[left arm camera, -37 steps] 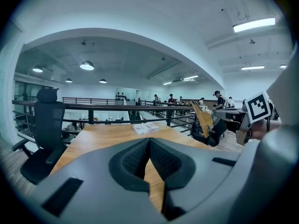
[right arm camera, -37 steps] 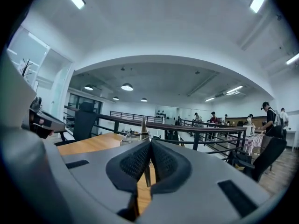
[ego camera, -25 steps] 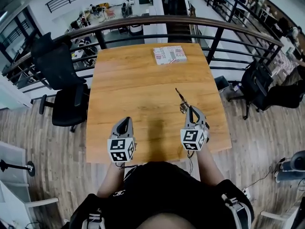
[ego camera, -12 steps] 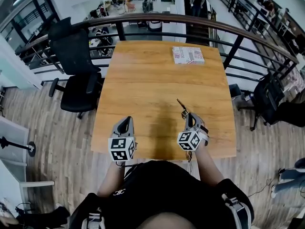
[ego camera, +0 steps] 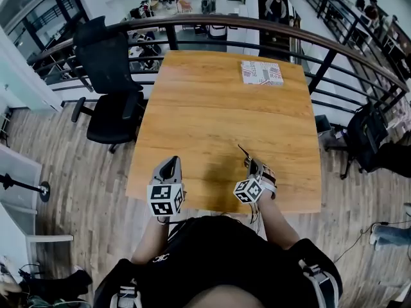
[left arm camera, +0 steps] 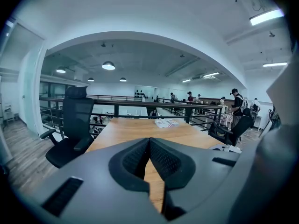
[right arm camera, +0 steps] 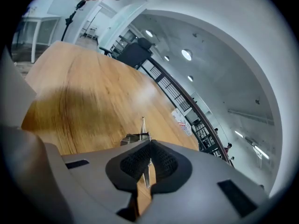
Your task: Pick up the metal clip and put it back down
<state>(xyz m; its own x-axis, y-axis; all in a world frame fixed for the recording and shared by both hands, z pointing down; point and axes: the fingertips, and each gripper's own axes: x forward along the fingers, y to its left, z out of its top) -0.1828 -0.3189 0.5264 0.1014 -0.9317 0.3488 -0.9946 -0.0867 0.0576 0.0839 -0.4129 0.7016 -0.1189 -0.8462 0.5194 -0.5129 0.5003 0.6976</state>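
Observation:
The metal clip (ego camera: pixel 243 153) is a thin silver piece with a long handle that points away from me. My right gripper (ego camera: pixel 252 165) is shut on its near end, close to the front right of the wooden table (ego camera: pixel 205 114). In the right gripper view the clip (right arm camera: pixel 142 130) sticks out between the closed pads, tilted, and seems to hang just above the wood. My left gripper (ego camera: pixel 169 163) is shut and holds nothing at the table's front left; its pads (left arm camera: pixel 161 158) meet over bare wood.
A flat printed packet (ego camera: pixel 261 72) lies at the table's far right. A black office chair (ego camera: pixel 109 76) stands to the left of the table. A dark railing (ego camera: pixel 257 27) curves behind it. The table's front edge (ego camera: pixel 212 207) runs just under both grippers.
My right gripper has rolled to the side and drawn a little nearer to me with the clip in it. The left gripper has stayed where it was.

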